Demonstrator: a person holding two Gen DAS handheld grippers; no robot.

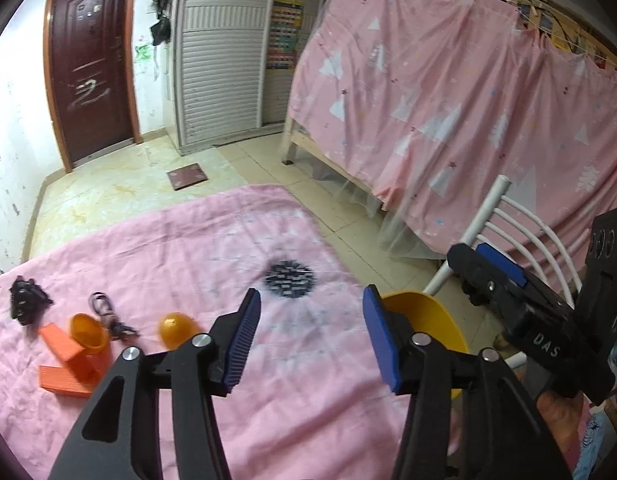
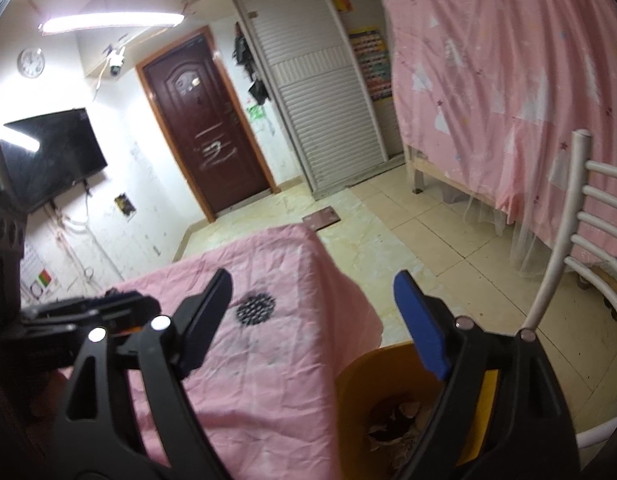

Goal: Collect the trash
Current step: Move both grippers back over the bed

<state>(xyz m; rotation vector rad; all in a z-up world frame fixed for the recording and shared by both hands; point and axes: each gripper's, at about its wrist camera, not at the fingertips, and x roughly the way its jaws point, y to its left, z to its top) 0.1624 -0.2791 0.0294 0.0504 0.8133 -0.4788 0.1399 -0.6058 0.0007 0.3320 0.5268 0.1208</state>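
My left gripper (image 1: 312,340) stands open, nothing between the blue pads. My right gripper (image 2: 312,326) is open too, wider, also empty; it hangs over the table's right edge, above the yellow bin (image 2: 392,408).

The bin sits on the floor just beside the table, below its right edge. Crumpled scraps lie in its bottom. From the left wrist view only the bin's rim (image 1: 424,316) shows, behind my right finger.

Trash remaining, as I judge it, lies on the pink cloth (image 1: 188,248) at the far left: an orange ball (image 1: 174,330), an orange cup (image 1: 88,334) resting against an orange block (image 1: 64,364), a tangled dark cord (image 1: 108,316), and a black crumpled bit (image 1: 26,304).

Risks:
- The ball is round and the cloth wrinkled. An off-centre pinch could squirt it out and roll it off the table.
- The cup leans on the block, so grabbing one could topple the other.
- The cord is thin and the pads may close past it or snag the cloth.
- Both grippers work near each other at the bin edge and could collide.

Writing: "DAS" reads on the right gripper's body in the left wrist view. The wall charts far back by the wardrobe are too small to read.
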